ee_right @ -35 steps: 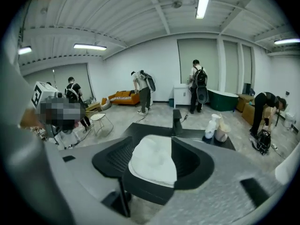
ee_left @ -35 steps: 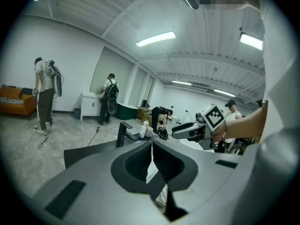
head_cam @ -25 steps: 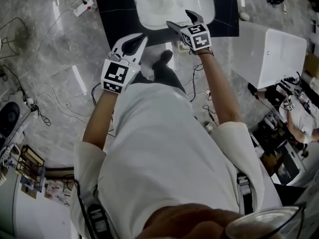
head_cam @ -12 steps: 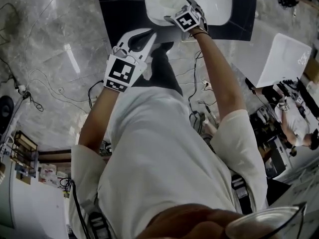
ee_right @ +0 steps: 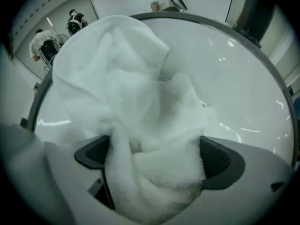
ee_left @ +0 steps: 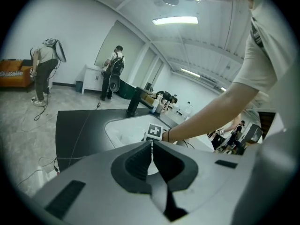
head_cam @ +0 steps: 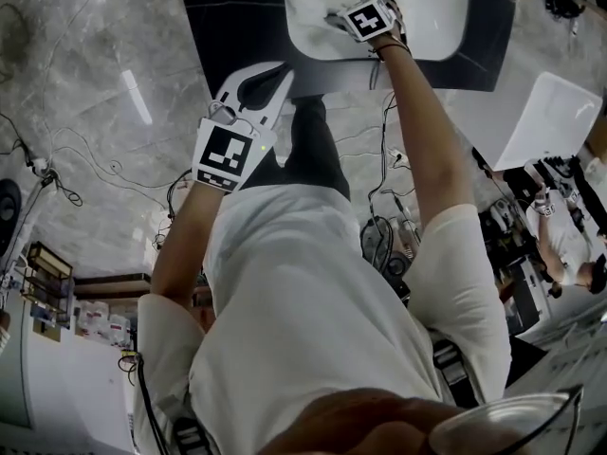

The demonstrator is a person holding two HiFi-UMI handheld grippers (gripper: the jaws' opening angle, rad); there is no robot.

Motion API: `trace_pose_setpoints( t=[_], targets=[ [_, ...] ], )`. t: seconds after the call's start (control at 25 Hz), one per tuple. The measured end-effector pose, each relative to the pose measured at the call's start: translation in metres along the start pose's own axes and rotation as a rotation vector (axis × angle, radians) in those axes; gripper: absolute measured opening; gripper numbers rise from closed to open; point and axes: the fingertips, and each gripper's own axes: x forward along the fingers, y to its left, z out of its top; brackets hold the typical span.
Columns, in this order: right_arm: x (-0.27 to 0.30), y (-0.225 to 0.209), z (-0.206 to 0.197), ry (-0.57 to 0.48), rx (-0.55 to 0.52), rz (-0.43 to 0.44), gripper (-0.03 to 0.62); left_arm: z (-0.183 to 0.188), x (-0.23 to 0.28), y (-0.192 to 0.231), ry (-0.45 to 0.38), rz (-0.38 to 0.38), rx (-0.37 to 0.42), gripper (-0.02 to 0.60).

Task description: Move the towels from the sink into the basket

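The right claw [ee_right: 157, 157] points down into the white sink [ee_right: 243, 93], jaws just opened to their widest. The crumpled white towel [ee_right: 126, 78] lies in the basin, bunched between them. The left claw [ee_left: 151, 149] hangs by the black desk [ee_left: 79, 130] — jaws together, empty.

left tool [ee_left: 152, 145]: jaws together, empty | right tool [ee_left: 153, 131]: in sink [ee_left: 116, 128]
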Motion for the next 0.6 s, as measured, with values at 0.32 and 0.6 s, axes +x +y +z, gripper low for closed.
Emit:
trace_pose_setpoints(
  t=[0.32, 0.6],
  targets=[
    [0.007, -0.011, 0.012, -0.039, 0.033, 0.013, 0.389, -0.01, 0.005, 0.006, 0.015, 0.004, -0.02, 0.011],
    [-0.007, -0.015, 0.005, -0.058, -0.024, -0.056, 0.133, -0.019, 0.007, -0.009, 0.028, -0.004, -0.002, 0.011]
  ],
)
